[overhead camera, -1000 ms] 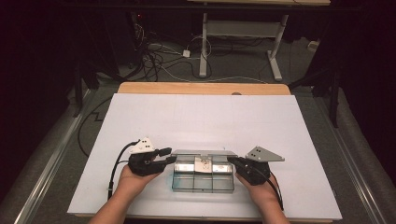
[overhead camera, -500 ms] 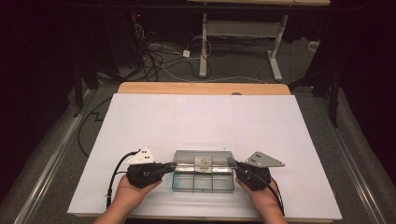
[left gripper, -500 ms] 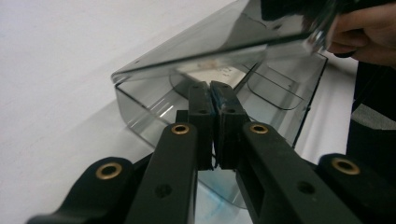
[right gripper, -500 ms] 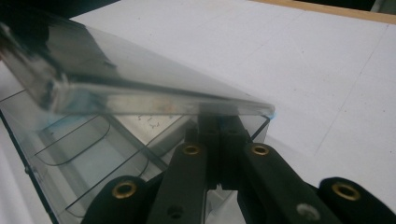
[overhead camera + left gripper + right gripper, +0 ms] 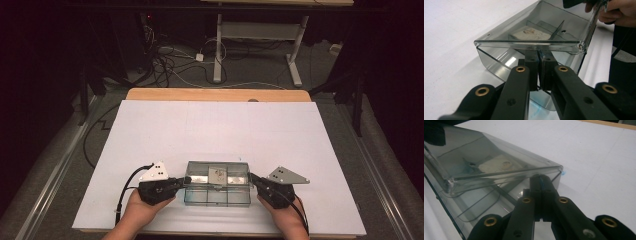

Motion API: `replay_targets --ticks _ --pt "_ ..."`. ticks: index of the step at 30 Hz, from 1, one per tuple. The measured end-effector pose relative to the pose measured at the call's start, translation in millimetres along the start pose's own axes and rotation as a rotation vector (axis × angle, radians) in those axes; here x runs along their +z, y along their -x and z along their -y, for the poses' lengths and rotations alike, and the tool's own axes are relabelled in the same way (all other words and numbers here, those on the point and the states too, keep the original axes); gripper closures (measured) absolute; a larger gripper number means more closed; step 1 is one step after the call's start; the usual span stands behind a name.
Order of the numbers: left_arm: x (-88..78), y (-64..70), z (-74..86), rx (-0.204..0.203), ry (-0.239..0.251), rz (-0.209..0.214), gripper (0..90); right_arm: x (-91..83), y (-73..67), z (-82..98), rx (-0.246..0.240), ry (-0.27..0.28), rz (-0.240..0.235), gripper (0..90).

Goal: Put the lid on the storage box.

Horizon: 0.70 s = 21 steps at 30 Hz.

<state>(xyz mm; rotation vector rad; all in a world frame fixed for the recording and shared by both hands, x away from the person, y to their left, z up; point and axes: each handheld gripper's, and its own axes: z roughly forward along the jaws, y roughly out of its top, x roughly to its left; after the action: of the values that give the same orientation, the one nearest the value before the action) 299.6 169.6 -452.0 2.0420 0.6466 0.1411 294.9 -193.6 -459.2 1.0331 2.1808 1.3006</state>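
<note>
A clear plastic compartment box (image 5: 217,194) lies near the front edge of the white table top (image 5: 215,130), with a pale card (image 5: 217,175) inside it. My left gripper (image 5: 186,180) meets its left end and my right gripper (image 5: 251,178) its right end. In the left gripper view the jaws (image 5: 539,57) are shut together, tips against the end wall just under the rim of the lid (image 5: 524,44). In the right gripper view the jaws (image 5: 541,179) are shut the same way under the lid (image 5: 486,157). Whether a thin edge is pinched I cannot tell.
The white sheet stretches far beyond the box, with a wooden strip (image 5: 215,95) along its back edge. Behind it are cables on the floor (image 5: 170,60) and a white desk frame (image 5: 260,35). The person's other hand (image 5: 616,12) shows beyond the box.
The left gripper has slid to the right and nearer the table's front edge, coming to the box's left end, and its jaws have closed. The right gripper and the box have stayed put.
</note>
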Motion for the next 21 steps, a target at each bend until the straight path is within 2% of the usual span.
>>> replay_targets --ticks 5,7,9,11,15,21 --pt "1.0 3.4 3.7 0.009 -0.015 -0.003 85.1 -7.2 5.8 6.8 0.008 -0.011 0.024 88.7" --pt "0.2 4.2 3.9 0.011 -0.012 -0.004 85.2 -9.8 8.0 10.2 0.013 -0.017 0.035 85.7" --pt "-0.8 4.9 4.2 0.015 -0.009 -0.007 85.2 -12.4 10.3 14.4 0.023 -0.025 0.047 79.0" --pt "-1.7 5.4 5.2 0.014 -0.01 -0.005 85.2 -14.1 12.6 18.8 0.033 -0.052 0.063 68.4" --pt "-2.4 7.0 7.1 0.021 -0.016 -0.002 85.1 -14.2 15.7 27.8 0.036 -0.112 0.104 41.5" --pt "-4.7 9.3 10.5 0.034 -0.027 -0.001 85.2 -16.1 15.6 29.4 0.067 -0.15 0.131 0.1"
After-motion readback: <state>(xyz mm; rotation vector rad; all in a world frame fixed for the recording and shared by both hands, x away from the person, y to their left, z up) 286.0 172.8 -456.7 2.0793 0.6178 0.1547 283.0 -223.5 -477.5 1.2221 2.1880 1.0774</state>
